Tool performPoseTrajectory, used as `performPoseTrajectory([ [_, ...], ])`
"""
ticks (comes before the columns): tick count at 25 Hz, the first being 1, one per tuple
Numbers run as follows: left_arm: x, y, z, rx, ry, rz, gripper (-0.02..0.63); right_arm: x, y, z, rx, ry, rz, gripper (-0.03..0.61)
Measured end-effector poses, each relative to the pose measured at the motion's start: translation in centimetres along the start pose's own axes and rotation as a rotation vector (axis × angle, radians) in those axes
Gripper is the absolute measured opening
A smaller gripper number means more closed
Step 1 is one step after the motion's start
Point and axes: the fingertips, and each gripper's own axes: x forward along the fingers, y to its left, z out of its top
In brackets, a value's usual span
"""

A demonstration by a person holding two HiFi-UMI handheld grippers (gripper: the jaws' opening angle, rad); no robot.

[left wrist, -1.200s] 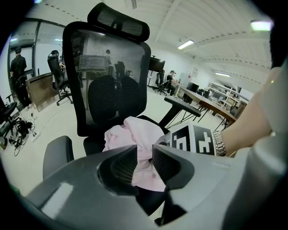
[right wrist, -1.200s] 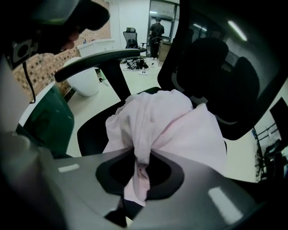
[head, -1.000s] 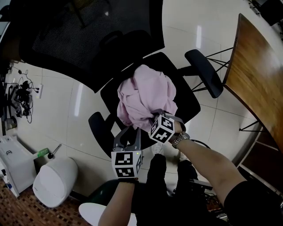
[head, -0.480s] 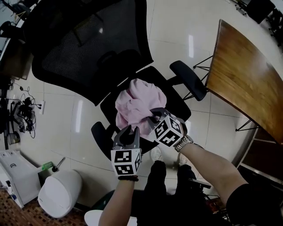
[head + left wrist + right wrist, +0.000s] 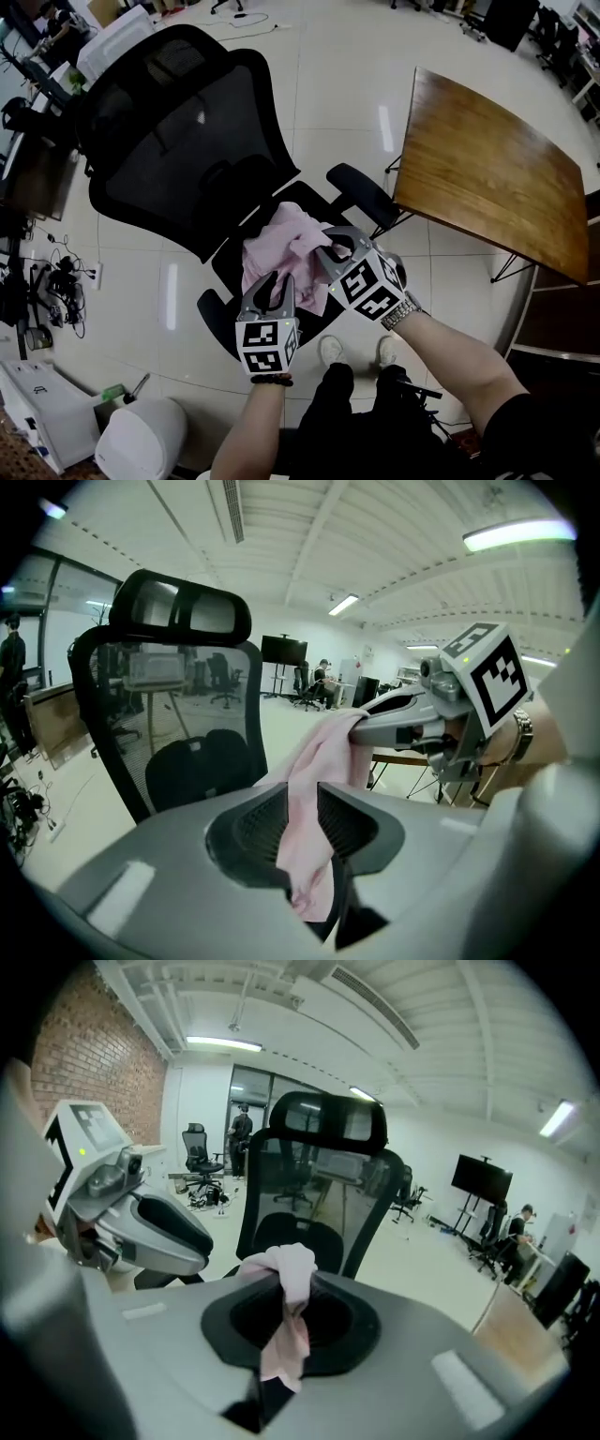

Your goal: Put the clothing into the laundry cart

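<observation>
A pink garment (image 5: 279, 251) lies bunched over the seat of a black office chair (image 5: 178, 169). My right gripper (image 5: 330, 247) is shut on a fold at its right side. My left gripper (image 5: 272, 279) holds its near edge. In the left gripper view the pink garment (image 5: 314, 799) runs down between my left gripper (image 5: 302, 797) jaws and stretches up to the right gripper (image 5: 364, 722). In the right gripper view a twist of the pink garment (image 5: 287, 1269) is pinched in the right gripper (image 5: 286, 1286), with the left gripper (image 5: 199, 1241) just to the left.
A wooden table (image 5: 487, 178) on thin black legs stands to the right of the chair. The chair's armrests (image 5: 361, 197) flank the seat. A white rounded bin (image 5: 141, 441) and cables sit on the tiled floor at lower left. My legs and shoes are below the seat.
The garment has drawn in from a wide heap to a smaller bunch between the grippers. The right gripper has kept its hold. The head view has tilted up, showing more chair back and table.
</observation>
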Motion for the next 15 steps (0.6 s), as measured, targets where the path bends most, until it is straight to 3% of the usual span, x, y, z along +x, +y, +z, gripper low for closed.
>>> performPoseTrajectory([
  [9,-2.2,-8.3,6.1,0.068,-0.043,-0.098,0.092,-15.2,-5.2,8.3,0.002,-0.155,-0.165,0.031],
  [15,-3.6,-15.9,11.3,0.128,-0.064,-0.217,0.092,-27.8,-8.6,14.5,0.001,-0.240,-0.301,0.029],
])
